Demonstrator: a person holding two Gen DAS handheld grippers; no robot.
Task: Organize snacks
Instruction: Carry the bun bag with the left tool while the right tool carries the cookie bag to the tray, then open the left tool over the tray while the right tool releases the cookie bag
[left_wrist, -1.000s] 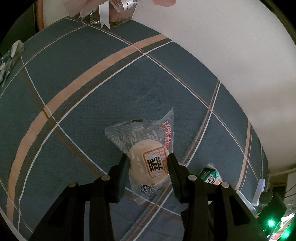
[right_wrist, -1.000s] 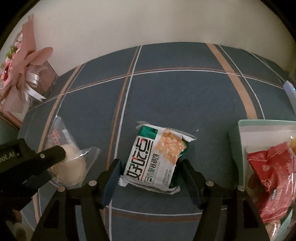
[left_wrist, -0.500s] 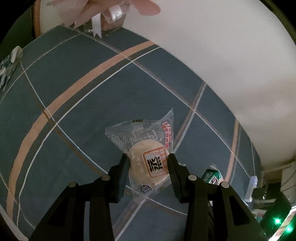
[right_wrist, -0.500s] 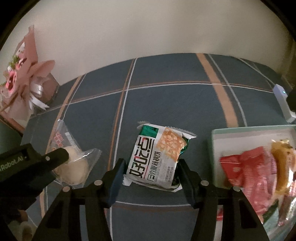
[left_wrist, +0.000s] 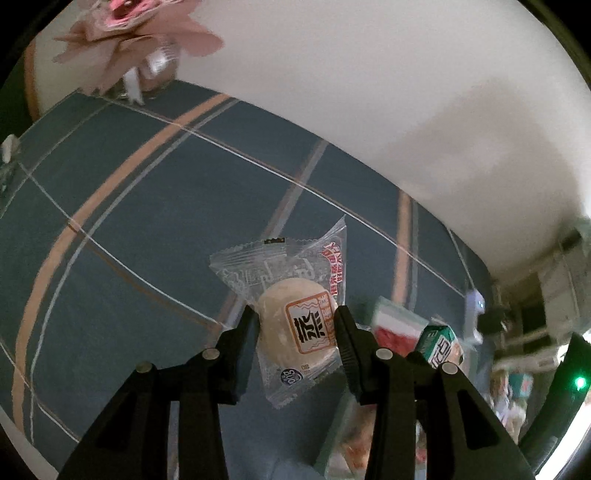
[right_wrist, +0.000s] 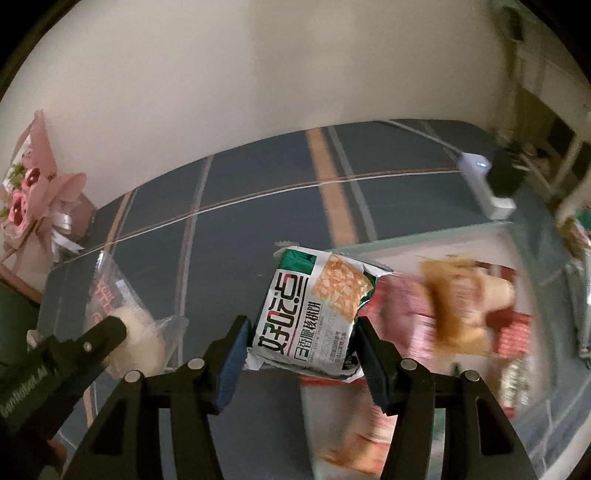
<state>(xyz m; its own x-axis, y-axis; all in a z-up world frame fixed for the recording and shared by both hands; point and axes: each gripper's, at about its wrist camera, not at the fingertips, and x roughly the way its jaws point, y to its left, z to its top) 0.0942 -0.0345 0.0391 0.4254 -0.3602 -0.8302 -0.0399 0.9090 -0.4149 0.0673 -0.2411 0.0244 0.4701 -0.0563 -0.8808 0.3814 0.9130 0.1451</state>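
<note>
A pale round bun in a clear wrapper (left_wrist: 284, 325) hangs above the blue plaid tablecloth, and my left gripper (left_wrist: 295, 326) is shut on it. In the right wrist view, my right gripper (right_wrist: 301, 339) is shut on a green and white cookie pack (right_wrist: 310, 306) and holds it off the table. That pack hangs over the near left corner of a pale green tray (right_wrist: 443, 238) with red and orange snack packs inside. The same view shows the left gripper's finger (right_wrist: 107, 332) pressed on the bun (right_wrist: 140, 332) at the left. The cookie pack (left_wrist: 441, 343) also shows at the right of the left wrist view.
A pink wrapped bouquet (right_wrist: 33, 195) stands at the table's far left corner against the pale wall. A small white device (right_wrist: 484, 184) with a lit dot lies beyond the tray. The tablecloth (left_wrist: 147, 229) has orange and white stripes. The right side of both views is blurred.
Both grippers have risen off the cloth with their snacks and swung right. The right jaws closed on the cookie pack, which now hangs over the tray's corner.
</note>
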